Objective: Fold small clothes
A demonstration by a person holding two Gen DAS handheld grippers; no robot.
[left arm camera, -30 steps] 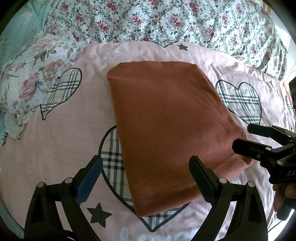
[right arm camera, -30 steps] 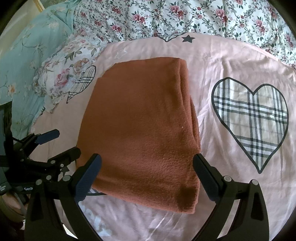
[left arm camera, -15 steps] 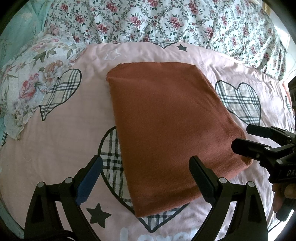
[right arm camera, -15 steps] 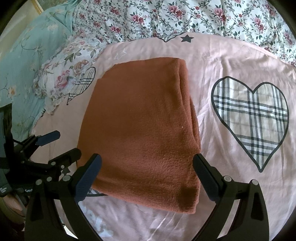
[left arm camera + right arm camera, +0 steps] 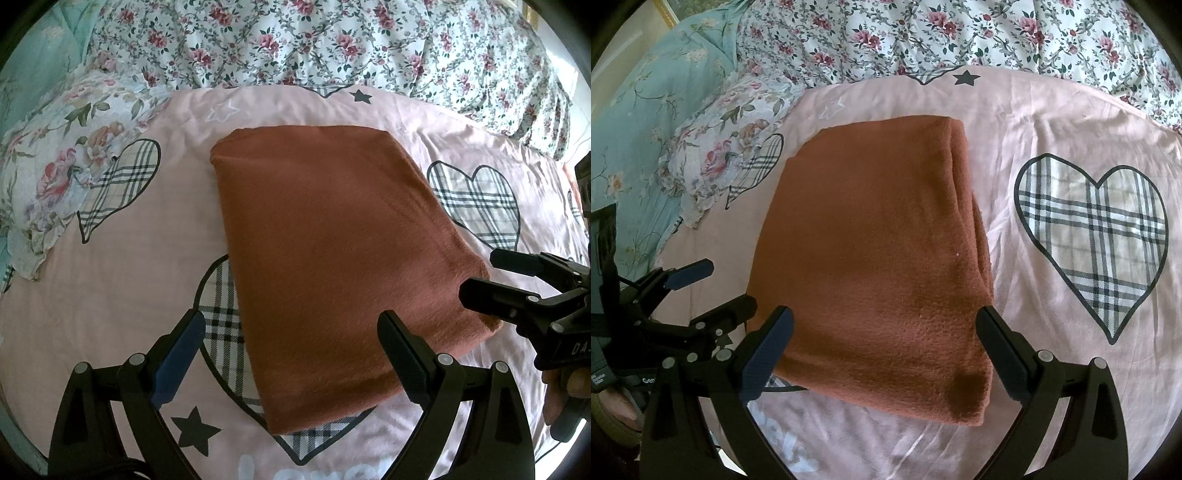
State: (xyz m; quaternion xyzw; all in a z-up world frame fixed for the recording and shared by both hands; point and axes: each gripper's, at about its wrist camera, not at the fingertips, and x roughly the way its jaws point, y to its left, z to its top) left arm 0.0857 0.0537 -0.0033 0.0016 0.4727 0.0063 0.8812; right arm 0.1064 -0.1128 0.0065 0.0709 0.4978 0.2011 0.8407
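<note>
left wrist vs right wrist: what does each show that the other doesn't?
Left wrist only: a black star and white lettering printed on the sheet below the cloth, and a hand on the right gripper.

Right wrist only: the cloth's layered folded edge, a full plaid heart beside it, and a teal floral cover.

Both: the folded rust cloth lying flat on the pink sheet, a floral quilt behind, the left gripper, both grippers open and empty.

Matt fuzzy fleece cloth [image 5: 332, 258], smooth sheet [image 5: 129, 288]
</note>
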